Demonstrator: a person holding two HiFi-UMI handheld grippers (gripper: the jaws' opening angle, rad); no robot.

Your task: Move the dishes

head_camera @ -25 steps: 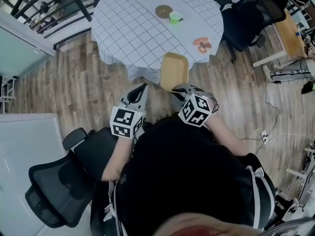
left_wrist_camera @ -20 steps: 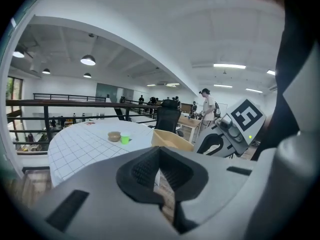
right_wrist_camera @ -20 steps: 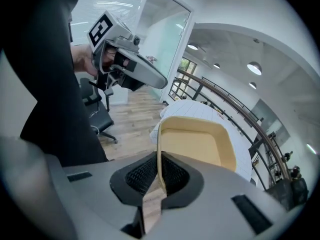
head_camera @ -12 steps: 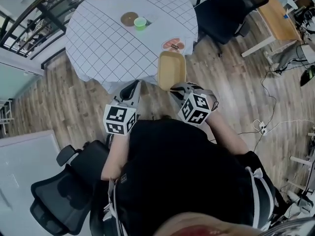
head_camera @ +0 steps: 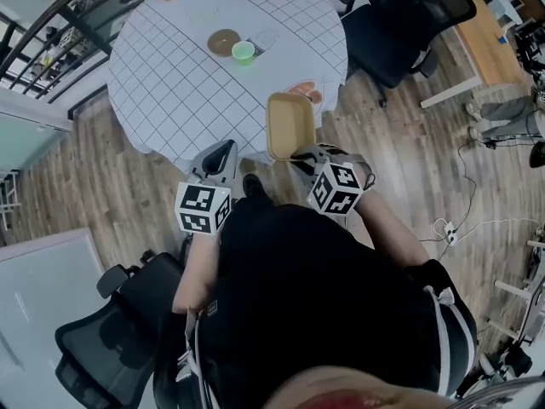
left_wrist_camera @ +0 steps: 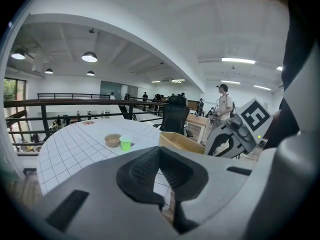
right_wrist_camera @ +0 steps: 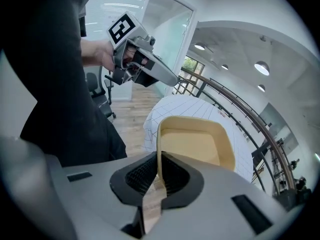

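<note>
Grey, my left hand-held gripper (head_camera: 223, 153) hangs just short of the checked tabletop (head_camera: 170, 75), its jaws pressed together with nothing between them. To its right, the tan rectangular tray (head_camera: 289, 122) reaches over the tabletop's near edge. My right hand-held gripper (head_camera: 300, 153) is clamped on the tray's near rim.
</note>
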